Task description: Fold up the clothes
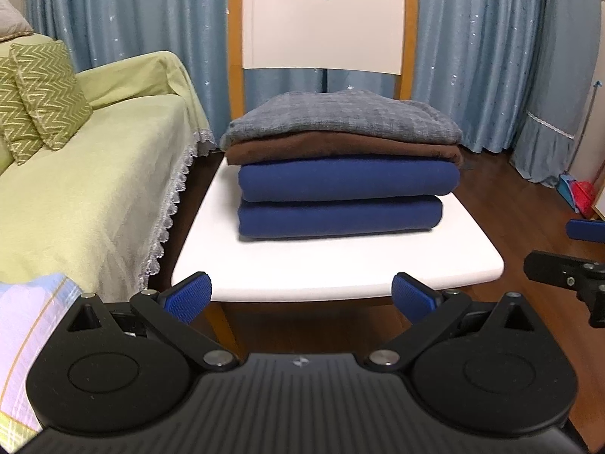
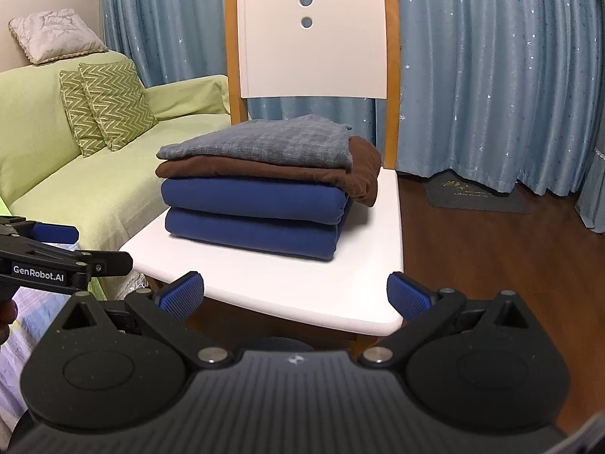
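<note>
Clothes [image 1: 342,166] sat in a squared stack toward the back edge of the white chair seat [image 1: 332,265] — a grey piece [image 1: 340,121] on top, a brown one [image 1: 340,151] beneath it, two thick blue folds [image 1: 340,196] at the bottom. Heavier pieces low probably kept the pile steady; the brown layer spilled past the blue at the stack's right corner. The front edge of the seat lay bare. Both tools hung short of that edge, touching nothing — the left gripper [image 1: 301,299] spread wide and empty, the right gripper [image 2: 295,295] likewise released. Folding looked largely finished. A green-covered sofa [image 1: 94,174] stood beside the chair, blue curtains [image 2: 491,75] behind.
</note>
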`<action>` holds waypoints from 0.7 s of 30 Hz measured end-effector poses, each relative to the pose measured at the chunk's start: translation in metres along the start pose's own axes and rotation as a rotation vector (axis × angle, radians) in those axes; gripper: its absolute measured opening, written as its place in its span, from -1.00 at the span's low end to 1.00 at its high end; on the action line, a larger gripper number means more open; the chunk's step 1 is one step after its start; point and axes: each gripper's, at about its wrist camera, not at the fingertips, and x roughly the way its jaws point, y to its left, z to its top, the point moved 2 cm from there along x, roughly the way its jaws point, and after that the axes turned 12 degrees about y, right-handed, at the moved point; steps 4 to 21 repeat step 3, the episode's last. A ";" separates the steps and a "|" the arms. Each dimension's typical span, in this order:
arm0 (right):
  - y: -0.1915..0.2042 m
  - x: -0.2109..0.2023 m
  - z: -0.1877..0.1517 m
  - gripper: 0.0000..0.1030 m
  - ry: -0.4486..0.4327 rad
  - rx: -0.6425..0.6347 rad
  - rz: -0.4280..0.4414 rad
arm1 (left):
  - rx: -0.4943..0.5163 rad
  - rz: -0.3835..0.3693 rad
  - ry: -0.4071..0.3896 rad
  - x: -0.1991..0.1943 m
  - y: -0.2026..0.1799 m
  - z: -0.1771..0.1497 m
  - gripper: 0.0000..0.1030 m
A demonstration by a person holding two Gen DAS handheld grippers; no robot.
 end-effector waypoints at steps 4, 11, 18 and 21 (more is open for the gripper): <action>0.000 0.001 -0.001 0.98 0.004 -0.005 -0.004 | -0.007 -0.005 -0.010 0.000 0.002 0.000 0.99; 0.000 0.001 -0.001 0.98 0.004 -0.005 -0.004 | -0.007 -0.005 -0.010 0.000 0.002 0.000 0.99; 0.000 0.001 -0.001 0.98 0.004 -0.005 -0.004 | -0.007 -0.005 -0.010 0.000 0.002 0.000 0.99; 0.000 0.001 -0.001 0.98 0.004 -0.005 -0.004 | -0.007 -0.005 -0.010 0.000 0.002 0.000 0.99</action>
